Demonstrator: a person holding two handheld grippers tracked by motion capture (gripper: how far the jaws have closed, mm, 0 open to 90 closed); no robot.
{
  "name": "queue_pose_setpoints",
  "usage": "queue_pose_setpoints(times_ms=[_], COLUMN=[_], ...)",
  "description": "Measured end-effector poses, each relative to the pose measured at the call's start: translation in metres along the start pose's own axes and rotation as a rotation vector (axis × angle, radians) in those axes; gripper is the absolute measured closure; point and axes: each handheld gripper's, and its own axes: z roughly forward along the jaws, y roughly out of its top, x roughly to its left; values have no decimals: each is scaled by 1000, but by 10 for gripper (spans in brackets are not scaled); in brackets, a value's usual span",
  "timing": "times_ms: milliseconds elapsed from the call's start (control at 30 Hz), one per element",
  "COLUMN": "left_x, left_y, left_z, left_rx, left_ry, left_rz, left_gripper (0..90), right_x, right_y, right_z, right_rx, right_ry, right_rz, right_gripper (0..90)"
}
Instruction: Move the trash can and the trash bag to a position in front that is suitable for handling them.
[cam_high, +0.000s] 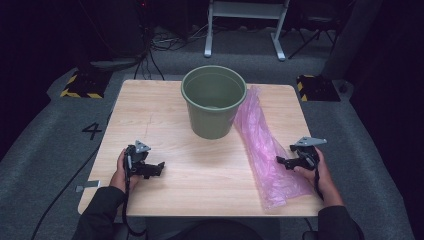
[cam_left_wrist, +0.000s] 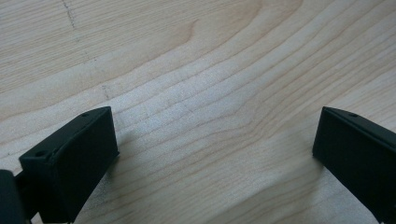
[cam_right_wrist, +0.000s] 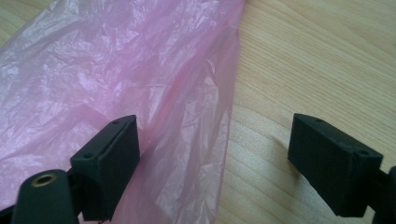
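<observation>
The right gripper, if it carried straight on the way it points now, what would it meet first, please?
Most likely the pink plastic bag: the open right gripper looks along its edge, beside bare table.

Bucket (cam_high: 213, 100) standing at the table's (cam_high: 165, 190) far middle, plastic bag (cam_high: 265, 150) lying just right of it toward the near edge, left gripper (cam_high: 159, 168) near left, right gripper (cam_high: 281, 161) at the bag's side.
</observation>
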Motion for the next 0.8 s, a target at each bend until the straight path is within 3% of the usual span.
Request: queue_pose_setpoints(times_ms=[500, 633, 800], left_x=[1, 2, 2], left_y=[-2, -2, -2], left_z=[-2, -2, -2], left_rx=[2, 4, 3], left_ry=[-19, -22, -22], left_rz=[25, 28, 27], left_gripper=[1, 0, 0], right_x=[-3, -1, 4], right_y=[1, 4, 13], right_z=[-4, -11, -18], right_rx=[6, -22, -52], right_ry=[2, -6, -26], right_rz=[2, 10, -19], right_gripper=[169, 168, 168])
